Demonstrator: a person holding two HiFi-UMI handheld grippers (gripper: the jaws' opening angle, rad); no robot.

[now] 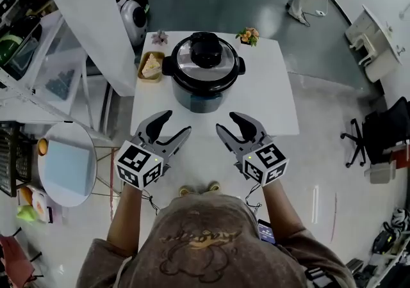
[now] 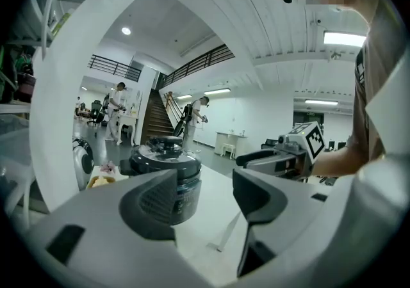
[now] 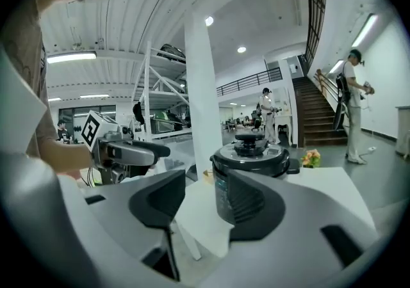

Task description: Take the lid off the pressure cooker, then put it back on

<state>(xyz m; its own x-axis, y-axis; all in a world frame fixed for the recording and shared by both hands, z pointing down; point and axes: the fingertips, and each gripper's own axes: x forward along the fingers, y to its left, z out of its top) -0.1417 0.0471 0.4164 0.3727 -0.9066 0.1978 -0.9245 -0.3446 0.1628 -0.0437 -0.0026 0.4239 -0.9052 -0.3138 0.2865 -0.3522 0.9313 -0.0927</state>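
We hold both grippers low in the middle of the head view, over the near edge of the white table (image 1: 275, 88). The pressure cooker (image 1: 204, 79) stands above them in the frame, at the centre of the table, and neither gripper touches it. Its lid (image 1: 205, 56) sits on the pot, with the black knob on top and the side handles pointing left and right.

Our left gripper (image 1: 177, 122) lies lower left of the cooker. Its fingers are apart with nothing between them. In the left gripper view only bare tabletop shows in the gap, and the cooker rises behind the left finger.

Our right gripper (image 1: 226, 121) lies lower right of the cooker. Its fingers are also apart and empty. In the right gripper view the cooker stands behind the right finger, upper right of the gap.

The two grippers angle inward toward each other, and each shows in the other's view.

A small tray with a slice of food (image 1: 151, 66) sits just left of the cooker. A little pot of orange flowers (image 1: 247, 36) stands at the cooker's upper right, near the table's far edge.
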